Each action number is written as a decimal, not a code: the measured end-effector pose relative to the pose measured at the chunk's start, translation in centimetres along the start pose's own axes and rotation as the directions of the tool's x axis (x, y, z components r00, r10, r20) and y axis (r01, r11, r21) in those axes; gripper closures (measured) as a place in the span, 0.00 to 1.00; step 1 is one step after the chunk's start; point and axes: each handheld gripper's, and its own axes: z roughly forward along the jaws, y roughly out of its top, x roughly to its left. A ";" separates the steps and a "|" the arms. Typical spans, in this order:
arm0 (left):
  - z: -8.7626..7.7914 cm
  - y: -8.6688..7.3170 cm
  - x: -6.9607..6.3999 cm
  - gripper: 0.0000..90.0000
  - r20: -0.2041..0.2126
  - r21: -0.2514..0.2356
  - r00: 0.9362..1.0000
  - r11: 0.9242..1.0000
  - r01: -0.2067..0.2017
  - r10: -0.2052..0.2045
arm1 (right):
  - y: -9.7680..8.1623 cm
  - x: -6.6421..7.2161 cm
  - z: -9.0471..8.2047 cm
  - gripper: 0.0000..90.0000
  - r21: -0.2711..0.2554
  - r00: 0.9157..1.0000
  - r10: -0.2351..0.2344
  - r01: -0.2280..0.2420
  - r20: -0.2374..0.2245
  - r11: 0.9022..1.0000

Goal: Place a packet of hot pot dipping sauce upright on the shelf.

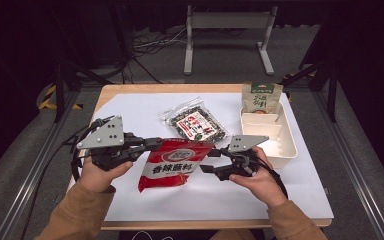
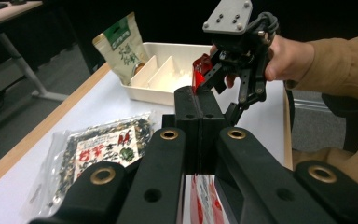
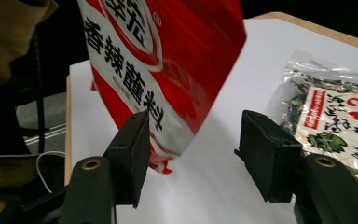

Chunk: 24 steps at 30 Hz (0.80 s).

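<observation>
Pinching the top edge of the red packet (image 1: 172, 164), my left hand-held gripper (image 1: 157, 143) holds it clamped and lifted over the white worktop (image 1: 130, 107), its white band printed in black with 香辣蘸料. My right hand-held gripper (image 1: 206, 168) stands open with the packet's lower corner between its jaws, the pads not touching it. Behind lie a clear bag of dark dried bits (image 1: 194, 121) with a red-and-white label, and a green-labelled pouch (image 1: 261, 98) leaning in the divided white tray (image 1: 286, 144).
</observation>
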 end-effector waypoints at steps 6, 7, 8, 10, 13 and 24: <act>0.7 0.4 -0.4 1.00 0.022 -0.020 1.000 1.000 -0.010 0.010 | 0.1 0.4 0.3 0.51 -0.060 0.999 -0.006 0.003 -0.046 0.998; 0.8 0.4 -0.4 1.00 0.024 -0.023 1.000 1.000 -0.015 0.015 | 0.0 0.3 0.4 0.52 -0.058 0.999 -0.013 0.011 -0.046 0.998; 0.9 0.4 -0.5 1.00 0.029 -0.026 0.999 1.000 -0.018 0.018 | 0.0 0.1 0.5 0.52 -0.059 0.998 -0.016 0.013 -0.057 0.998; 0.9 0.5 -0.6 1.00 0.032 -0.023 0.999 1.000 -0.020 0.021 | 0.0 -0.1 0.7 0.54 -0.049 0.998 -0.012 0.008 -0.067 0.999; 1.1 0.5 -0.7 1.00 0.036 -0.029 0.999 0.999 -0.023 0.024 | -0.1 -0.2 0.9 0.55 -0.039 0.995 -0.028 0.024 -0.097 0.999; 1.4 0.4 -0.9 1.00 0.043 -0.034 0.999 0.999 -0.021 0.022 | 0.3 0.4 1.2 0.68 -0.066 0.989 -0.097 0.090 -0.110 0.994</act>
